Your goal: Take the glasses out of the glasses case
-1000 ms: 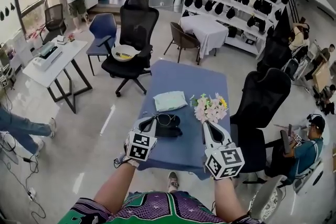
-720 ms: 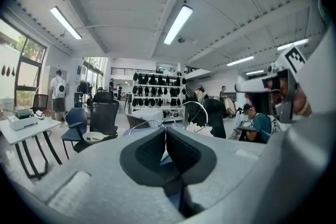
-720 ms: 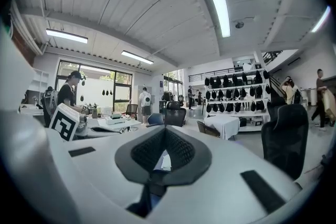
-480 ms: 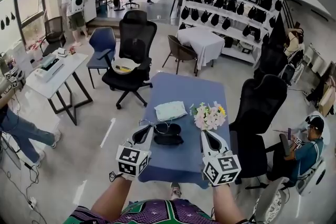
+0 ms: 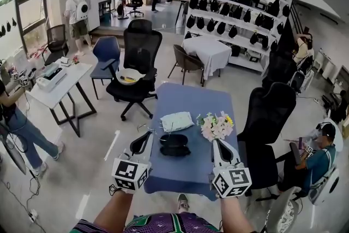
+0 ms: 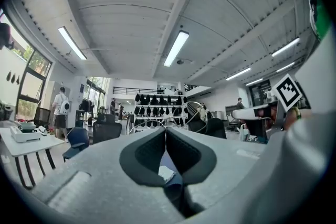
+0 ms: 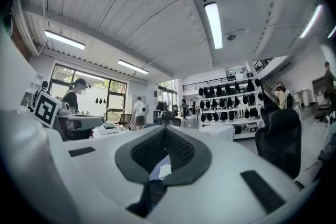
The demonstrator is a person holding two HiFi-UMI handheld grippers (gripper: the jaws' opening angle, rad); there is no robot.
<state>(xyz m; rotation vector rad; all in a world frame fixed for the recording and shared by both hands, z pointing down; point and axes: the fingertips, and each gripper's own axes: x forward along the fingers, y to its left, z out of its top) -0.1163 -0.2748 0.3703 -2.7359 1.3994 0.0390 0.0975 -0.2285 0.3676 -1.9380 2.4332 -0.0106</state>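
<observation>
The black glasses case (image 5: pixel 174 145) lies open on the blue table (image 5: pixel 191 101). Thin wire-framed glasses (image 5: pixel 156 130) hang in the air just left of and above it. My left gripper (image 5: pixel 148 136) is shut on their frame. In the left gripper view the pads meet at the left gripper (image 6: pixel 166 131), and the glasses' wire rims (image 6: pixel 142 126) arc out beyond the tip. My right gripper (image 5: pixel 217 143) hovers to the right of the case, under the flowers. Seen in the right gripper view, the right gripper (image 7: pixel 165 131) is shut with nothing in it.
A folded pale green cloth (image 5: pixel 176 121) lies behind the case, and a bouquet of flowers (image 5: pixel 216 125) stands at its right. Black office chairs (image 5: pixel 137 57) surround the table. A seated person (image 5: pixel 319 153) is at the right, and others stand further off.
My left gripper has risen and drawn back to the left, lifting the glasses off the open case. The right gripper shifted only slightly.
</observation>
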